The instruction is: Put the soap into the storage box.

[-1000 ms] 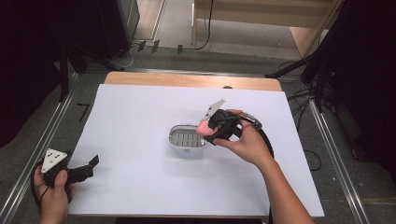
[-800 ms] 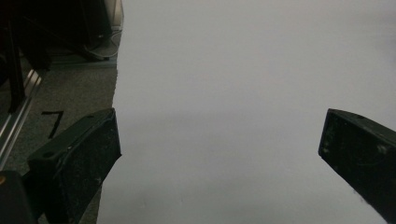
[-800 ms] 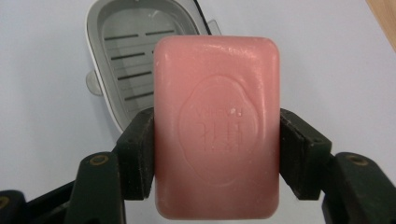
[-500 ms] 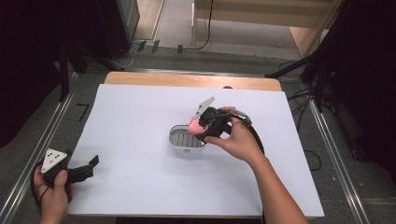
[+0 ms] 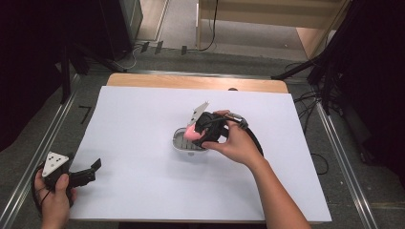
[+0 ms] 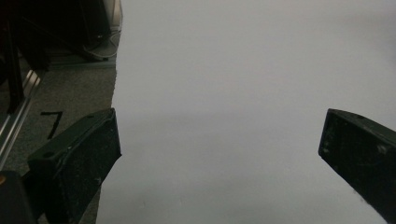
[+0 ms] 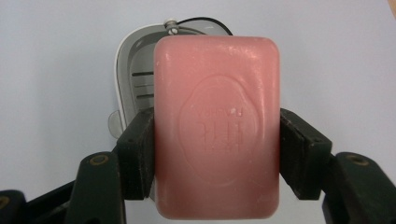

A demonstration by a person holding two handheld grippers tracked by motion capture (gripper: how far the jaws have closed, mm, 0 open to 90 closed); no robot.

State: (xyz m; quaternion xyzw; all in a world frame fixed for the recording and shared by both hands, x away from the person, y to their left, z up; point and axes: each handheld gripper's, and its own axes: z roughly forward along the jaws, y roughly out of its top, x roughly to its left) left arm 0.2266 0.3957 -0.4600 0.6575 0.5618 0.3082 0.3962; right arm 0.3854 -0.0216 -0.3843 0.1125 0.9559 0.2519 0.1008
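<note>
Where black jaws pinch it, the pink soap bar [image 7: 217, 126] looks smooth, rounded, embossed.

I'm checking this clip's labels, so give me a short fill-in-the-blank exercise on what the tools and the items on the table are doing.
1. The right tool is shut on a pink bar of ____.
2. The bar is held above a grey soap ____ on the white table.
3. The left tool has its jaws ____, with nothing between them.

Missing words: soap; dish; open
</note>
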